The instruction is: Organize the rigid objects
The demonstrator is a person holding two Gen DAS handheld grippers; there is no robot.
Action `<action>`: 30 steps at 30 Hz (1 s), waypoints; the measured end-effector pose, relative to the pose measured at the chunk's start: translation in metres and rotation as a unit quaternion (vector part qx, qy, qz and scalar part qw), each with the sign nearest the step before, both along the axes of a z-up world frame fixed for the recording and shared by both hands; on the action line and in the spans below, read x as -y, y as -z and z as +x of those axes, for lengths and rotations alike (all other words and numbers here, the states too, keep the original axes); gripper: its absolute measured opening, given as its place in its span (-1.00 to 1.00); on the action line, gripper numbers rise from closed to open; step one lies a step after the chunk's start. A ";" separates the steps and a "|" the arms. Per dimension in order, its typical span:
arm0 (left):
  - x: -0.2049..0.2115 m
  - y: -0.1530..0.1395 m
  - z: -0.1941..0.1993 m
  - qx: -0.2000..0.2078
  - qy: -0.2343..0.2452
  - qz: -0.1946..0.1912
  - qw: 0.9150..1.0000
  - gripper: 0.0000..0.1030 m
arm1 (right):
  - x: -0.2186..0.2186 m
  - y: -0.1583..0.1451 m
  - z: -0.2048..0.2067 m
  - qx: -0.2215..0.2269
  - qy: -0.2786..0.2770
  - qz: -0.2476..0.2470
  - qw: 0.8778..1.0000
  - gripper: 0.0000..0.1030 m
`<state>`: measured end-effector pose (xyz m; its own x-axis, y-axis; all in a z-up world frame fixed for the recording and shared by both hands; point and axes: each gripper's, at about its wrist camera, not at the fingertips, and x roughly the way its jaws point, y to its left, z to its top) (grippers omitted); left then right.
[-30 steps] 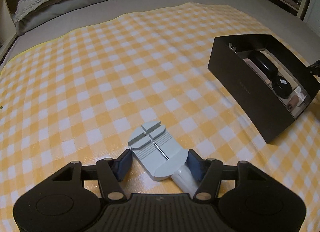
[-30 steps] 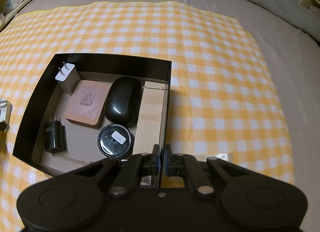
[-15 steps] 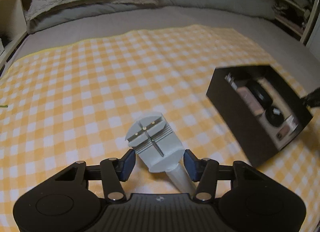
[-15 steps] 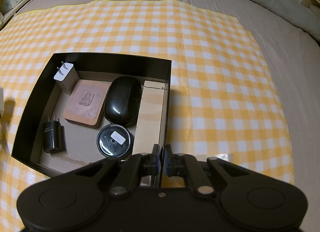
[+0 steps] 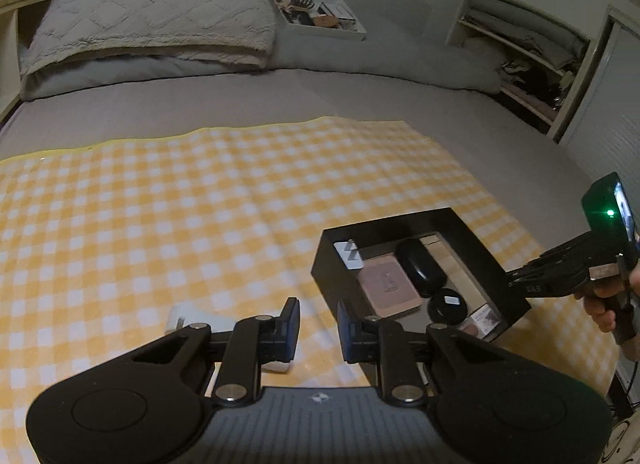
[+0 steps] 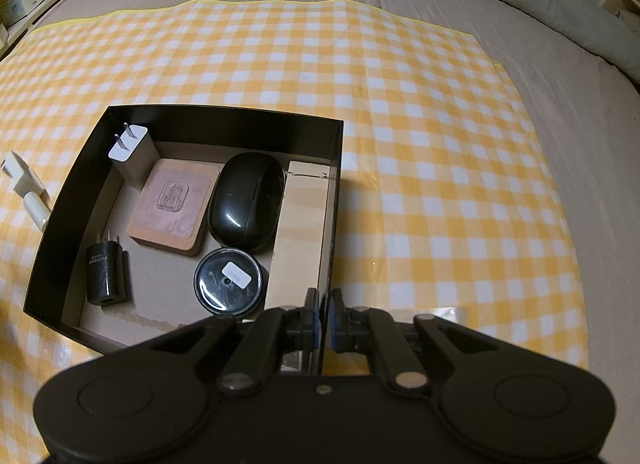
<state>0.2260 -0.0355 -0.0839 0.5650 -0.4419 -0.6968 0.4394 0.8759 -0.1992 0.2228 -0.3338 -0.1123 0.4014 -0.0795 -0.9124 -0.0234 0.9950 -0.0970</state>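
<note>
The left tongs (image 5: 318,324) stand moderately spread with nothing between the pads, raised over the checked cloth (image 5: 160,215), while the pale grey tool (image 5: 192,318) lies on the cloth just beside and partly under the left finger. The right tongs (image 6: 324,322) are pressed nearly together, pinching the near right wall of the black box (image 6: 334,191). Farther in, the box holds a black round tin (image 6: 228,284), black charger (image 6: 105,278), brown pad (image 6: 172,203), black oval case (image 6: 248,201) and white charger (image 6: 130,151).
</note>
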 end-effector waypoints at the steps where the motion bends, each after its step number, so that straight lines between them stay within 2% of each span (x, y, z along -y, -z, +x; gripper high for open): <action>1: -0.001 0.003 0.002 -0.005 -0.007 0.004 1.000 -0.56 | 0.000 0.000 0.000 0.000 -0.001 0.000 1.000 -0.90; 3: -0.003 0.014 0.010 -0.024 -0.021 0.017 0.999 -0.42 | 0.000 0.000 0.000 0.001 -0.002 -0.001 1.000 -0.90; 5: -0.010 0.022 0.017 -0.033 -0.039 0.033 0.998 0.02 | 0.000 0.000 -0.001 0.001 -0.002 -0.001 1.000 -0.90; 6: -0.011 0.026 0.021 -0.030 -0.047 0.041 0.998 0.15 | 0.000 0.000 -0.001 0.001 -0.002 -0.002 1.000 -0.90; 7: -0.012 0.030 0.025 -0.022 -0.054 0.051 0.997 0.41 | 0.000 0.000 -0.001 0.001 -0.002 -0.002 1.000 -0.90; 8: -0.013 0.033 0.028 -0.011 -0.056 0.062 0.996 0.58 | 0.000 0.000 0.000 0.001 -0.002 -0.003 1.000 -0.90; 13: -0.010 0.051 0.042 0.038 -0.018 0.130 0.991 0.81 | 0.000 -0.001 -0.001 0.001 -0.003 -0.002 1.000 -0.90; 16: -0.009 0.064 0.049 0.034 0.008 0.146 0.989 0.83 | 0.000 -0.001 -0.001 0.001 -0.004 -0.002 1.000 -0.90; 21: -0.010 0.080 0.057 0.026 0.025 0.157 0.987 0.81 | 0.003 -0.003 -0.003 0.001 -0.005 0.010 1.000 -0.90; 24: -0.013 0.082 0.061 0.014 0.022 0.138 0.990 0.55 | 0.004 -0.002 -0.004 0.001 -0.007 0.010 1.000 -0.90; 25: -0.013 0.082 0.063 0.012 0.017 0.135 0.991 0.36 | 0.004 -0.002 -0.004 0.001 -0.007 0.011 1.000 -0.90; 26: -0.014 0.081 0.065 0.012 0.010 0.134 0.991 0.26 | 0.003 -0.002 -0.004 0.000 -0.007 0.011 1.000 -0.90; 30: -0.016 0.079 0.066 0.008 0.004 0.126 0.992 0.25 | 0.003 0.000 -0.004 -0.004 -0.006 0.011 1.000 -0.90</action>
